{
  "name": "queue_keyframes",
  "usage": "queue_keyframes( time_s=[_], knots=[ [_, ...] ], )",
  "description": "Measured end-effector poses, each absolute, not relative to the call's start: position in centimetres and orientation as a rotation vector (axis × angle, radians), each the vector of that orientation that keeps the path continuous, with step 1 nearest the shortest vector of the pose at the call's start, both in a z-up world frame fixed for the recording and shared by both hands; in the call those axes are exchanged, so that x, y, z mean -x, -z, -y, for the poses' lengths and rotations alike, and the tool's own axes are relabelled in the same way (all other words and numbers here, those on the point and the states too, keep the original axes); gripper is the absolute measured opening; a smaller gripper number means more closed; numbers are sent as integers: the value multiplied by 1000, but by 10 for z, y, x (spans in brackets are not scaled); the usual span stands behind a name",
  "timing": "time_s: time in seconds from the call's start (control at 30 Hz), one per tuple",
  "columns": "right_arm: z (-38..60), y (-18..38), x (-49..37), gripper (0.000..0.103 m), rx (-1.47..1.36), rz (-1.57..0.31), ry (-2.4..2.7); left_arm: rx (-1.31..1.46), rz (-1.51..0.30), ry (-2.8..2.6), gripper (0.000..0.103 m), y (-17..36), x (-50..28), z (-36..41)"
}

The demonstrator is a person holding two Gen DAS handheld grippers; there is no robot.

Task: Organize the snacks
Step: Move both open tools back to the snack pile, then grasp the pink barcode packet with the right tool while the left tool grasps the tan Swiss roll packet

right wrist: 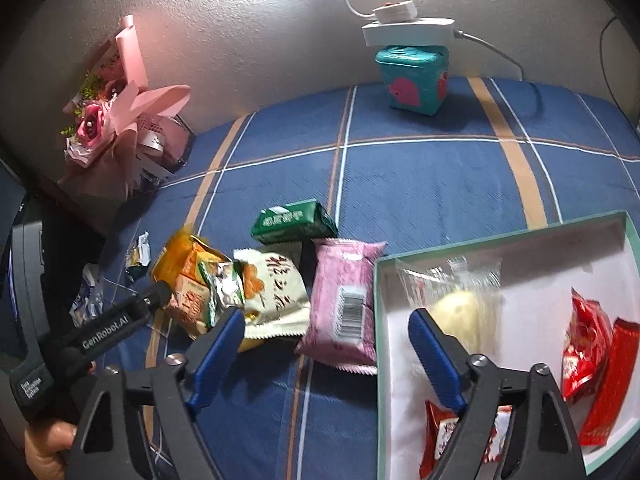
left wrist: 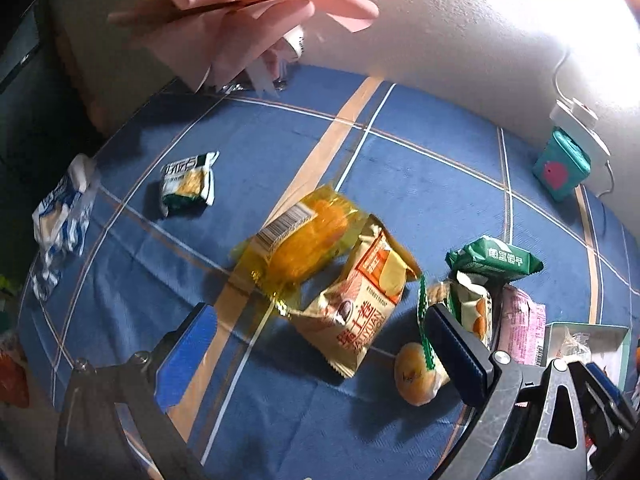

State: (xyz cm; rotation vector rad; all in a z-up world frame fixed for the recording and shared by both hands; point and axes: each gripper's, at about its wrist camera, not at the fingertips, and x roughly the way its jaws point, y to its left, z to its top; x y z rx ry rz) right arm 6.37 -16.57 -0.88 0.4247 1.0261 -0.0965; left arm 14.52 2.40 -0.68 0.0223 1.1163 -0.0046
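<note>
My left gripper (left wrist: pixel 320 344) is open and empty, just short of a beige cake packet (left wrist: pixel 360 304) and a yellow packet (left wrist: pixel 304 236). A round bun (left wrist: pixel 416 374) lies by its right finger. My right gripper (right wrist: pixel 328 340) is open and empty over the left rim of a white box (right wrist: pixel 520 248). The box holds a clear-wrapped bun (right wrist: pixel 460 304) and red packets (right wrist: pixel 592 344). Left of the box lie a pink packet (right wrist: pixel 344 296), a white packet (right wrist: pixel 276 292), a green packet (right wrist: pixel 292 222) and an orange packet (right wrist: pixel 188 272). The left gripper (right wrist: pixel 160 292) also shows there.
A blue checked cloth (right wrist: pixel 420 184) covers the surface. A small green-and-white packet (left wrist: pixel 188 180) and a blue-and-white wrapper (left wrist: pixel 60 216) lie far left. A pink bouquet (right wrist: pixel 116 120) stands at the back left, and a teal box (right wrist: pixel 416 80) with a power strip (right wrist: pixel 408 28) stands by the wall.
</note>
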Motion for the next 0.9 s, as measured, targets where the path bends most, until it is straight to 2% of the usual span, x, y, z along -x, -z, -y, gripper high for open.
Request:
queue_keyframes(
  time_s=[0.07, 0.13, 0.3, 0.83, 0.9],
  knots=[
    [166, 12, -70, 78, -425, -1046, 98, -25, -1126, 10, 103, 10, -149, -24],
    [165, 18, -77, 69, -430, -1070, 95, -5, -1144, 15, 103, 15, -153, -27],
    [159, 31, -87, 62, -415, -1119, 75, 14, -1156, 19, 103, 21, -158, -33],
    [156, 57, -102, 60, -433, -1185, 78, 72, -1149, 58, 102, 24, -165, -34],
    [153, 57, -103, 60, -442, -1177, 35, 81, -1142, 63, 99, 22, -166, -35]
  ],
)
